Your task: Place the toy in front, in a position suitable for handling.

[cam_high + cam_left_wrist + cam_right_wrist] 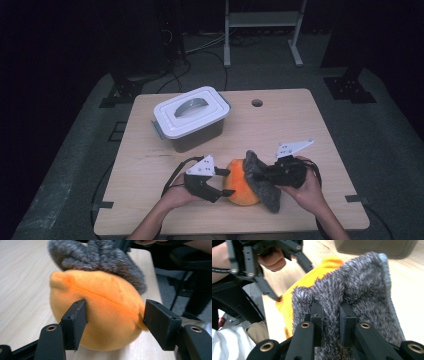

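Note:
A round orange plush [242, 190] lies near the table's front edge, with a grey fuzzy cloth [270, 197] draped over its right side. My left gripper [227, 182] is at the plush's left side. In the left gripper view its jaws [115, 320] stand apart on either side of the plush [110, 302], which looks unsqueezed, and the cloth [100, 257] lies over the top. My right gripper [257, 176] comes in from the right. In the right gripper view it [331, 315] is shut on a fold of the cloth [362, 285], beside the plush [329, 261].
A grey bin with a white handled lid [192, 112] stands at the table's back left. The wooden table [300, 125] has a cable hole [257, 103] near its far edge. A metal stand [262, 20] is on the floor behind.

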A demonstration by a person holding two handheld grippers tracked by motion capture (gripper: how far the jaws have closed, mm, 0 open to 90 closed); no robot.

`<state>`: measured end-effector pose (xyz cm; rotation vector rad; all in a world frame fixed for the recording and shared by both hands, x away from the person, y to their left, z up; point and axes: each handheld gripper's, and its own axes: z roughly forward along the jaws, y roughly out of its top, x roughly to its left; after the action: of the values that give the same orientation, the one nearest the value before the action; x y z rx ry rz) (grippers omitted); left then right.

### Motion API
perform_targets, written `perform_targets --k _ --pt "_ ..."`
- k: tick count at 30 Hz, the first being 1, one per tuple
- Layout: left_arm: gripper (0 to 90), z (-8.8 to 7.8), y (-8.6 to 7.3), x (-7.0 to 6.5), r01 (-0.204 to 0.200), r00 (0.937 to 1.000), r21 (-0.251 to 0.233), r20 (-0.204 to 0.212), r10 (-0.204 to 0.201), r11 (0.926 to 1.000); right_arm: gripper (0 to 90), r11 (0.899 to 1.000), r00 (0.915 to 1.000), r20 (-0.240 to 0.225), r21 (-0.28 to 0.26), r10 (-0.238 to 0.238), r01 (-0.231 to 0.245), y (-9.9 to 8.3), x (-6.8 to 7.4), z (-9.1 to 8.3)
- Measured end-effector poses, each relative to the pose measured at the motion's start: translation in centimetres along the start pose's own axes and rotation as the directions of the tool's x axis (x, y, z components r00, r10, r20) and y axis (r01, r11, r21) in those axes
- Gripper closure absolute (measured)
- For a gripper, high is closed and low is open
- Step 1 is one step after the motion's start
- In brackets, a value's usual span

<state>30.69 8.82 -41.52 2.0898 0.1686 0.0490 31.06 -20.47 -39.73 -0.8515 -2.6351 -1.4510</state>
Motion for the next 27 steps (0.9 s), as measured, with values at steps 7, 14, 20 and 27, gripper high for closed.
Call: perform_targets --k 7,14,20,27 --pt "43.4 0.5 0.2 -0.2 -0.008 0.9980 -0.001 -0.062 0.008 1.0000 76.2 0.999 0.9991 0.035 -0.033 -0.023 0.024 0.4 0.6 -0.5" --pt "43.9 0.9 0.3 0.0 0.025 0.9948 -0.024 -0.098 -0.027 0.9994 76.1 0.991 0.9914 -0.002 -0.040 -0.131 0.131 1.5 3.6 0.3" --pt "42.8 0.9 0.2 0.1 0.036 0.9946 -0.031 -0.096 -0.039 0.9989 76.1 0.994 0.9943 0.009 0.010 -0.106 0.106 -0.5 3.1 0.0" --pt "40.9 0.9 0.2 0.0 0.034 0.9946 -0.033 -0.097 -0.037 0.9989 76.0 0.996 0.9959 -0.014 -0.024 -0.089 0.089 -0.9 3.4 -0.5"
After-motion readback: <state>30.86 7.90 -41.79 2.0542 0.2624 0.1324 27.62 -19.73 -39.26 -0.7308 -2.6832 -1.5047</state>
